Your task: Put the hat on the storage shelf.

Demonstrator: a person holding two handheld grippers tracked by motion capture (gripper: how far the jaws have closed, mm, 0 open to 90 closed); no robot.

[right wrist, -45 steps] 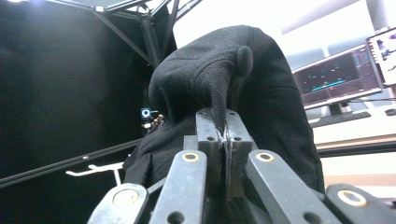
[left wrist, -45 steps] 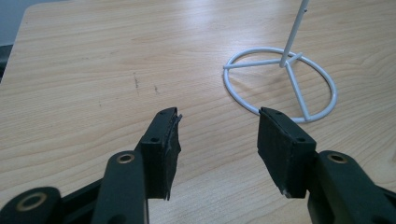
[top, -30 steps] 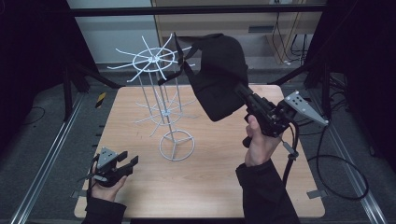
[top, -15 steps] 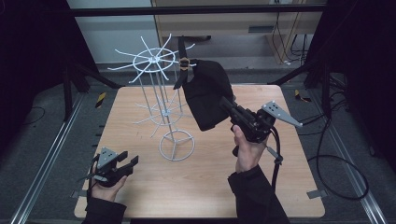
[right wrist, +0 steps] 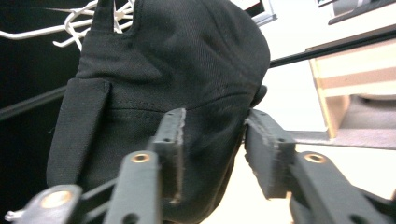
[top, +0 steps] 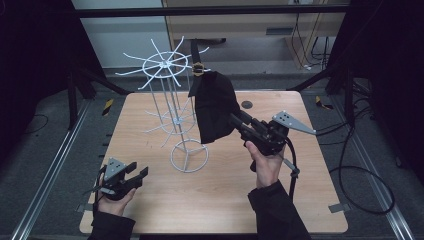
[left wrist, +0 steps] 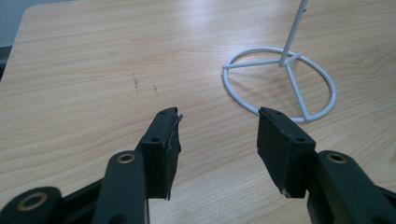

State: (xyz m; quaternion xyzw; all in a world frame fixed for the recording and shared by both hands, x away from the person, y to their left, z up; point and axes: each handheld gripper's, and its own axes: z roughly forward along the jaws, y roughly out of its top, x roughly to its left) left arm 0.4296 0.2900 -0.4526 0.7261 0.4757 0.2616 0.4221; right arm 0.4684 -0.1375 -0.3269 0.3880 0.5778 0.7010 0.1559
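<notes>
A black cap hangs beside the white wire rack, its strap with a gold buckle lying over one of the top prongs. My right gripper is at the cap's lower right side. In the right gripper view its jaws stand apart, with the cap's crown bulging between the right gripper's tips. My left gripper rests low at the table's front left, open and holding nothing. The left gripper points at the rack's ring base.
The rack's ring base stands mid-table, with further white prongs halfway up its pole. The wooden table has a small dark disc near its back edge. A cable trails off the right side.
My right gripper has carried the cap left and down toward the rack, and the strap now sits over a top prong. The left gripper has stayed put.
</notes>
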